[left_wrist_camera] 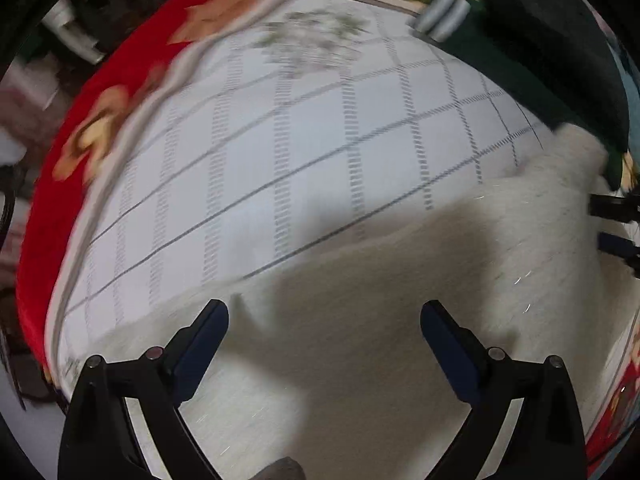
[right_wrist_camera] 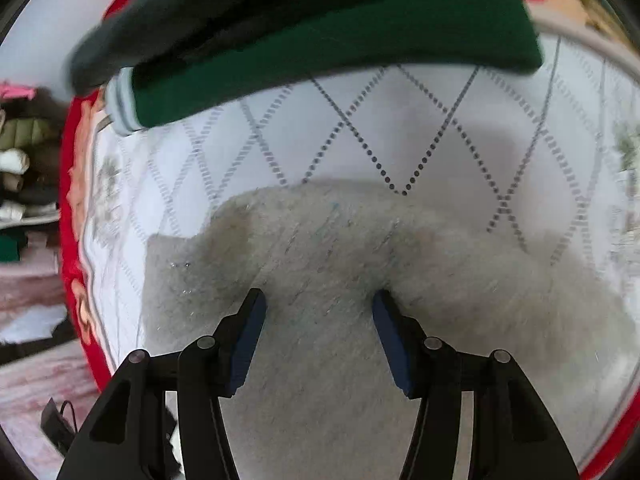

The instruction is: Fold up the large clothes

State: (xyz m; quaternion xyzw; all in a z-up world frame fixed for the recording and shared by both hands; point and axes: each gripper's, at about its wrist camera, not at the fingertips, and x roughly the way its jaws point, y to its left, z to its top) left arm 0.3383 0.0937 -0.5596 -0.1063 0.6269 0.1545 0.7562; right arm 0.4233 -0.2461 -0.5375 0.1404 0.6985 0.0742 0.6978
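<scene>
A fuzzy cream-white garment lies spread on a white quilted bedcover with a grey grid pattern. My left gripper is open just above the garment, near its edge, holding nothing. In the right wrist view the same garment lies under my right gripper, which is open with both fingers low over the fabric. The right gripper's fingers show at the left wrist view's right edge.
A folded dark green garment with a grey-striped cuff lies at the far side of the bed, under a darker item. A red floral blanket rims the bed. Shelves with clutter stand at left.
</scene>
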